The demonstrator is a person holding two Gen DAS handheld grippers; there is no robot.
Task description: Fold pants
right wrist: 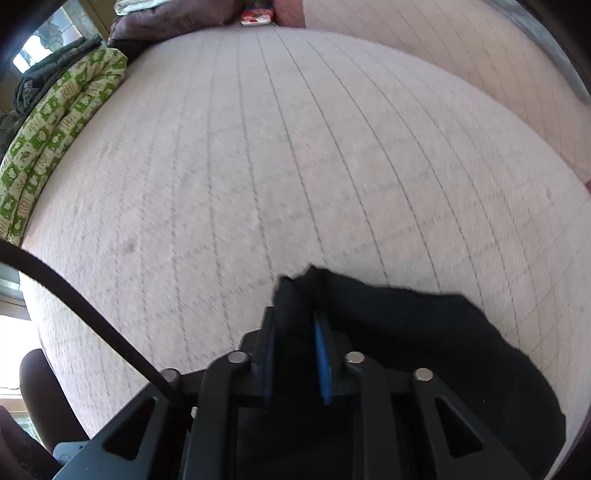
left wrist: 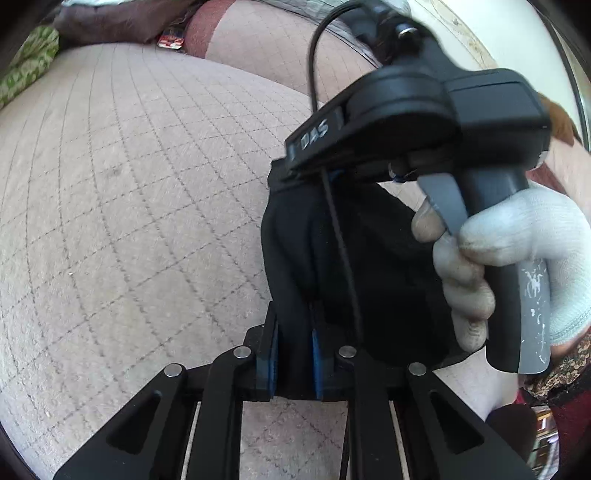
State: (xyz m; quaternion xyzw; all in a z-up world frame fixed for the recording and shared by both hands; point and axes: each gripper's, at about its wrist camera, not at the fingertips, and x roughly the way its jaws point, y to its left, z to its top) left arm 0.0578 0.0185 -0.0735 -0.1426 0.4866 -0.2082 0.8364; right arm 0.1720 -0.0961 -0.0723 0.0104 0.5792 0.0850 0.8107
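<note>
At the far left of the pale pink quilted mattress (right wrist: 295,155), a rolled green-and-white printed blanket (right wrist: 55,122) lies along its edge, with a dark grey folded cloth (right wrist: 48,74) just beyond the roll. At the mattress's far end sits a dark brown cushion (left wrist: 122,22), and beside that a small red-and-white patterned item (right wrist: 256,14) too small to identify.

Nearer the middle of the mattress, the left gripper (left wrist: 295,354) points down at the surface. Its blue-padded fingers (left wrist: 317,354) are pressed together on a fold of the black fabric pants (left wrist: 332,258), which rise bunched from its tips above the mattress. A thin black cable (left wrist: 343,251) crosses in front of the cloth.

Right of that, above the mattress, the right gripper (right wrist: 295,354) is seen from the left wrist camera as a black body with a grey handle. A hand in a white knit glove (left wrist: 517,251) grasps the handle. In its own camera, its blue pads (right wrist: 323,362) are clamped on another part of the black pants, and the rest of the cloth spreads to the right, draping onto the mattress. That view is slightly blurred.
</note>
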